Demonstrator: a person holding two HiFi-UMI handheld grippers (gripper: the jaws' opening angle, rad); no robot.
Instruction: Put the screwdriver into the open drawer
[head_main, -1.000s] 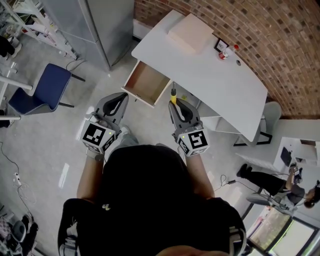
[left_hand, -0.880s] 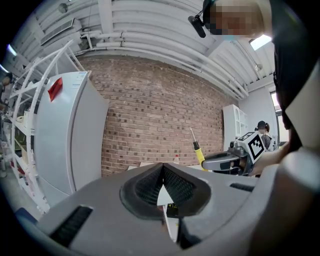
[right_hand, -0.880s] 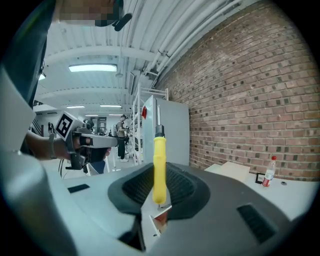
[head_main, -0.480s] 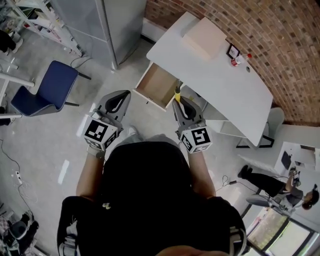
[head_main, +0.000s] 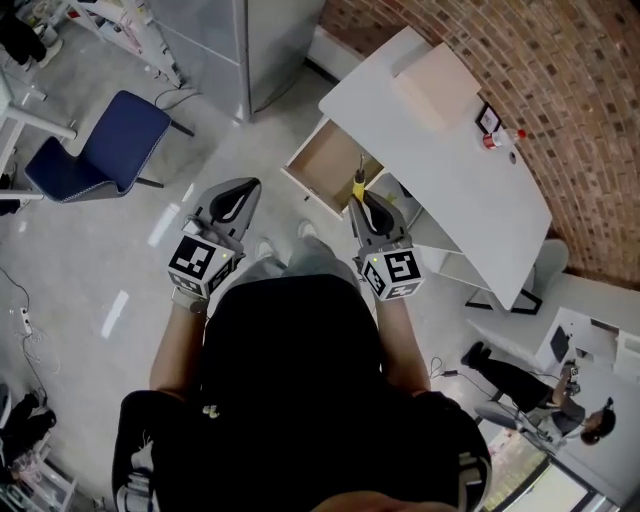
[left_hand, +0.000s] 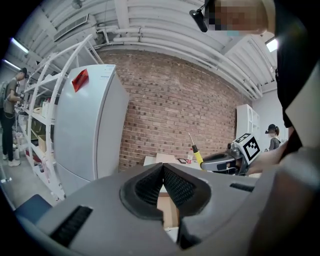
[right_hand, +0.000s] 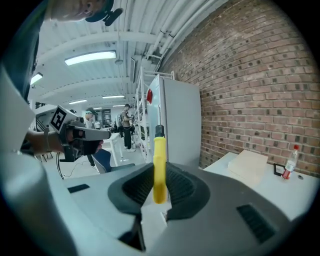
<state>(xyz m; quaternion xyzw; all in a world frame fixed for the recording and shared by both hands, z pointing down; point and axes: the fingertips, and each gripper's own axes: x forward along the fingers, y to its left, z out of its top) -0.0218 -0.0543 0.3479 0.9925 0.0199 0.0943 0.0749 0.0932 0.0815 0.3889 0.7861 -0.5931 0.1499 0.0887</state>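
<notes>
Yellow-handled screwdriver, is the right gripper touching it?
Touching. In the right gripper view the right gripper clamps the yellow-handled screwdriver between its pads.

Smooth yellow plastic on the screwdriver (right_hand: 159, 167) handle, thin bare metal at its tip. Matt grey plastic shells on the left gripper (head_main: 246, 186) and right gripper (head_main: 358, 198), with ribbed black pads (right_hand: 136, 187). Pale, matt wood inside the drawer (head_main: 330, 165). Smooth white table (head_main: 450, 200). Rough red brick wall (head_main: 570, 90). Blue cloth chair (head_main: 105, 155). Faintly glossy grey floor (head_main: 90, 270). Smooth pale grey cabinet (head_main: 215, 40), metal by its look.
</notes>
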